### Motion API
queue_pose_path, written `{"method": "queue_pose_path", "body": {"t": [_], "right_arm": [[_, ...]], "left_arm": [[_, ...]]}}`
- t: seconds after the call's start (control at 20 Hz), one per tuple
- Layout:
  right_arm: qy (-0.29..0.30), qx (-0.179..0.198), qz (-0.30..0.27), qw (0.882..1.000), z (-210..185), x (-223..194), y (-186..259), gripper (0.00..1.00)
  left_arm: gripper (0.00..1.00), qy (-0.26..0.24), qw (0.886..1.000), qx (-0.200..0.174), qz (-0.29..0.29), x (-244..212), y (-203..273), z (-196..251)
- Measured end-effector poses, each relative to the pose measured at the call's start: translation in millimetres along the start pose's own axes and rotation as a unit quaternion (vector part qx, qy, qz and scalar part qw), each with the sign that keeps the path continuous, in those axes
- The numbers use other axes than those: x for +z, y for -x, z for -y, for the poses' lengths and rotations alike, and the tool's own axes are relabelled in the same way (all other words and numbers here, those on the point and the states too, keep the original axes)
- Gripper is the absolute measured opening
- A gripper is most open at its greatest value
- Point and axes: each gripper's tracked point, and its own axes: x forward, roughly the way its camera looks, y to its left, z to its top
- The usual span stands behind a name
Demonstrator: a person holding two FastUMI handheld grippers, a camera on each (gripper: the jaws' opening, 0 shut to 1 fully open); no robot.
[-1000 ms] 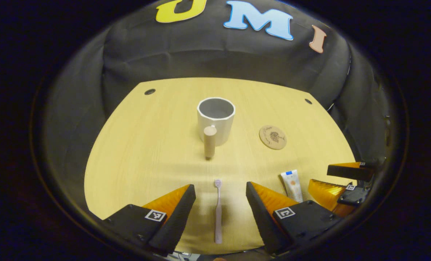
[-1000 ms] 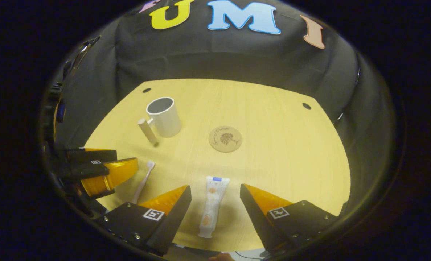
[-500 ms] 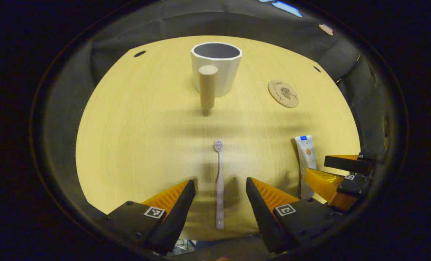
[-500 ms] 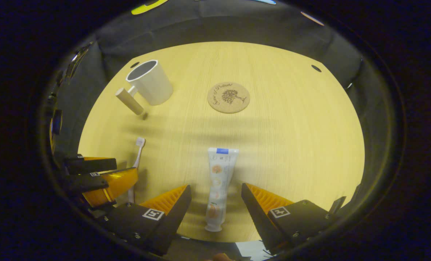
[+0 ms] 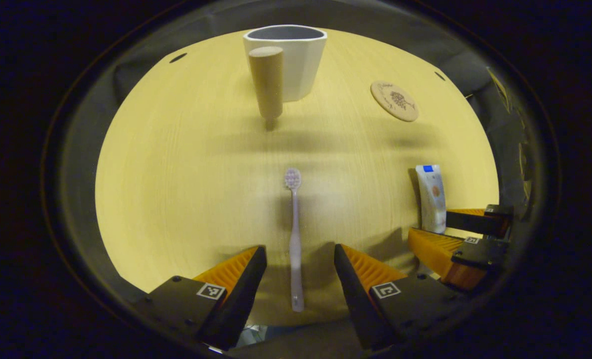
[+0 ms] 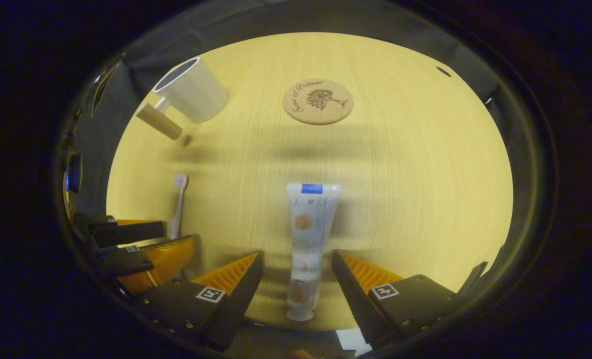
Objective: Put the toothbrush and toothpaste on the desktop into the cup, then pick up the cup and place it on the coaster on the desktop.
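Both grippers spread wide. Left gripper [image 5: 296,259] straddles the slim pale-lilac plastic toothbrush [image 5: 294,239] lying flat on the desk; stiff, light, pinch mid-handle. Right gripper [image 6: 296,267] straddles the soft white toothpaste tube [image 6: 306,234]; squeezable, grip gently.

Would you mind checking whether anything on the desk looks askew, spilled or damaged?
Nothing stands out. The cup stands upright and looks empty, the coaster lies flat, and the toothbrush and toothpaste lie neatly on the desktop.
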Motion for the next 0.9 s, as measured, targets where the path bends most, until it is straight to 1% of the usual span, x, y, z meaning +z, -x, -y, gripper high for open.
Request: {"method": "queue_pose_path", "body": {"t": [0.1, 0.15, 0.2, 0.25, 0.3, 0.35, 0.4, 0.45, 0.5, 0.55, 0.6, 0.65, 0.7, 0.75, 0.8, 0.85, 0.9], "right_arm": [[-0.002, -0.007, 0.001, 1.0, 2, 1, -2, 0.89], [-0.004, -0.009, 0.001, 1.0, 2, 2, -2, 0.89], [-0.002, -0.011, 0.001, 1.0, 2, 2, -3, 0.89], [0.002, -0.015, 0.002, 1.0, 4, 2, -4, 0.89], [0.002, -0.019, 0.001, 1.0, 5, 1, -4, 0.8], [0.003, -0.02, 0.001, 1.0, 5, 1, -4, 0.75], [0.006, -0.03, 0.003, 1.0, 9, 1, -4, 0.78], [0.01, -0.032, 0.001, 0.999, 9, 0, -4, 0.69], [0.014, -0.034, 0.002, 0.999, 10, -1, -5, 0.69], [0.018, -0.044, 0.002, 0.999, 14, -2, -4, 0.67], [0.019, -0.052, -0.005, 0.998, 16, -5, -3, 0.59], [0.03, -0.05, -0.007, 0.998, 17, -6, -4, 0.48], [0.036, -0.051, -0.004, 0.998, 17, -4, -3, 0.48], [0.024, -0.058, 0.006, 0.998, 19, -3, 3, 0.39], [0.024, -0.054, 0.003, 0.998, 19, -5, -4, 0.29], [0.022, -0.052, 0.01, 0.998, 20, -2, -1, 0.29], [0.02, -0.045, 0.016, 0.999, 19, 0, -5, 0.29]], "left_arm": [[0.87, -0.006, 1.0, 0.01, -0.002, -1, -2, -3], [0.85, -0.015, 1.0, 0.019, -0.006, -1, -3, -7], [0.81, -0.027, 0.999, 0.036, -0.011, -4, -4, -13], [0.75, -0.033, 0.999, 0.037, -0.01, -2, -4, -11], [0.65, -0.039, 0.998, 0.038, -0.01, -2, -4, -10], [0.63, -0.042, 0.998, 0.038, -0.012, -3, -4, -10], [0.7, -0.043, 0.998, 0.037, -0.013, -3, -4, -10], [0.7, -0.044, 0.998, 0.037, -0.012, -2, -3, -11], [0.6, -0.039, 0.999, 0.035, -0.012, -4, -3, -10], [0.37, -0.041, 0.999, 0.033, -0.01, -3, -3, -10], [0.42, -0.042, 0.999, 0.033, -0.011, -3, -2, -11], [0.33, -0.037, 0.999, 0.035, -0.004, -1, -2, -11], [0.23, -0.043, 0.999, 0.034, -0.002, -3, -2, -10], [0.2, -0.049, 0.998, 0.033, 0.002, -2, -3, -11], [0.19, -0.049, 0.998, 0.031, 0.008, -3, -1, -10], [0.19, -0.05, 0.998, 0.032, 0.011, -1, -1, -8], [0.16, -0.057, 0.998, 0.027, 0.018, -3, -1, -10]]}}
